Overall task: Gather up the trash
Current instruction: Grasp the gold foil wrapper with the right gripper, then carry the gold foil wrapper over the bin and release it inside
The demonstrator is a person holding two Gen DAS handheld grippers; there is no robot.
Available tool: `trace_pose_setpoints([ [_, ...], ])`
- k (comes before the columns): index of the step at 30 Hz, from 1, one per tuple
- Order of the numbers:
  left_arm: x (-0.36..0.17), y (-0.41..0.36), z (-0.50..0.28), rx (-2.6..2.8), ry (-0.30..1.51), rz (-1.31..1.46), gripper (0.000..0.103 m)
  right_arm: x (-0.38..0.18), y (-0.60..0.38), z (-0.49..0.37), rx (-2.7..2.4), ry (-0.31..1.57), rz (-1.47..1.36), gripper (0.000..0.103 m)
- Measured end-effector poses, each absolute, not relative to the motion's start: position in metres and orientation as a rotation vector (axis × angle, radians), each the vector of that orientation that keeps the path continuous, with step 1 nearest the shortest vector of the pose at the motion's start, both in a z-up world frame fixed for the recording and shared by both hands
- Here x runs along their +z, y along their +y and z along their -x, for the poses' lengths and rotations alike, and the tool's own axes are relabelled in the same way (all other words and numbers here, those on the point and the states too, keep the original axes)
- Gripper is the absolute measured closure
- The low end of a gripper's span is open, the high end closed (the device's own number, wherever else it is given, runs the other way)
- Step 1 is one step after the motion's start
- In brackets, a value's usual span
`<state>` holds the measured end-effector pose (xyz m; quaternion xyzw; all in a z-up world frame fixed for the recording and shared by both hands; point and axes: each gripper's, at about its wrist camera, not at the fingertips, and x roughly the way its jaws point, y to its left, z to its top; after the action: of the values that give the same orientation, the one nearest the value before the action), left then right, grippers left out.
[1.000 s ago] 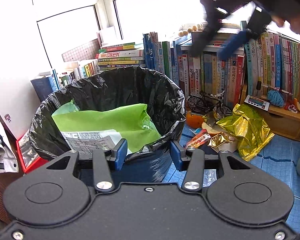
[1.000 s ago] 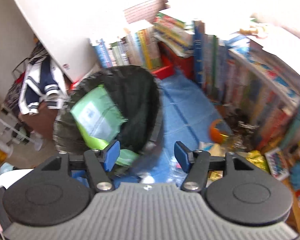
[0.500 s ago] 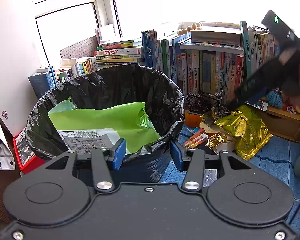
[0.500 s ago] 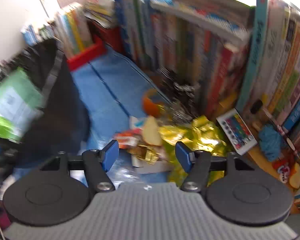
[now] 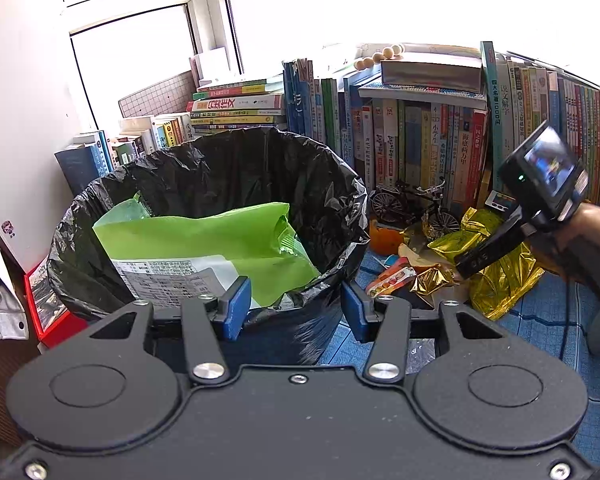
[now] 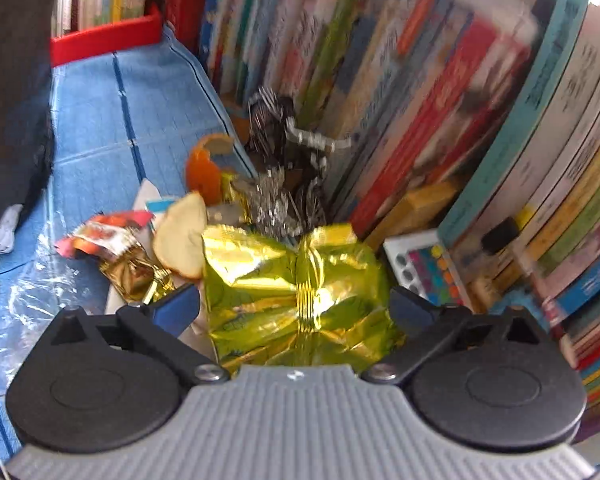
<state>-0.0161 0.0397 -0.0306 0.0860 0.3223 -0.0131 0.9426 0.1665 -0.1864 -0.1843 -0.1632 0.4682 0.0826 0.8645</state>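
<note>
1. Left wrist view: the left gripper [image 5: 296, 306] hangs at the near rim of a trash bin [image 5: 340, 200] lined with a black bag, its blue pads apart with nothing between them; the rim of the bag lies just beyond the fingertips.
2. Inside the bin a green snack bag [image 5: 204, 240] leans against the liner, its printed white label facing up.
3. To the right of the bin, on the blue mat [image 5: 540, 320], a heap of litter lies at the foot of a row of books [image 5: 420, 140]: a crumpled gold foil wrapper [image 5: 496, 284], a small red-and-gold candy wrapper [image 5: 392, 280] and orange peel [image 5: 384, 238] beside a model bicycle [image 5: 412, 204].
4. A person's hand [image 5: 576, 236] holds the right gripper [image 5: 460, 268] tilted down over the gold foil.
5. Right wrist view: the right gripper [image 6: 296, 308] has just been opening and its jaws stand wide, the gold foil wrapper [image 6: 292, 288] between the fingers; whether the pads touch it cannot be told.
6. Left of the foil lie the candy wrapper [image 6: 112, 248], a pale slice of fruit [image 6: 182, 240] and the orange peel [image 6: 204, 168]; the books [image 6: 420, 80] are blurred behind.
</note>
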Motion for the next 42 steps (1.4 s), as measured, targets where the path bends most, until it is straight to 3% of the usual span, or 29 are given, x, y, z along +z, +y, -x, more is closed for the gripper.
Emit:
trace_pose_setpoints([
  [7,-0.032,0.040,0.015,-0.029,0.659,-0.172,0.056,-0.214,-0.190,-0.183,0.187,1.064,0.312,0.000],
  [10,-0.032,0.040,0.015,-0.030,0.660,-0.171,0.056,-0.214,-0.193,-0.187,0.186,1.124,0.285,0.018],
  [15,-0.034,0.042,0.014,-0.032,0.661,-0.168,0.056,-0.191,-0.192,-0.184,0.253,1.147,0.234,0.029],
  [17,-0.034,0.042,0.014,-0.031,0.661,-0.168,0.056,-0.176,-0.187,-0.180,0.272,1.140,0.227,0.038],
  [25,-0.033,0.042,0.014,-0.032,0.661,-0.169,0.056,-0.095,-0.170,-0.174,0.370,1.066,0.127,0.041],
  [35,-0.033,0.040,0.013,-0.025,0.657,-0.179,0.056,0.024,-0.132,-0.164,0.587,0.788,-0.034,0.041],
  [42,-0.034,0.039,0.015,-0.024,0.654,-0.187,0.056,0.051,-0.075,-0.156,0.840,0.712,-0.080,0.039],
])
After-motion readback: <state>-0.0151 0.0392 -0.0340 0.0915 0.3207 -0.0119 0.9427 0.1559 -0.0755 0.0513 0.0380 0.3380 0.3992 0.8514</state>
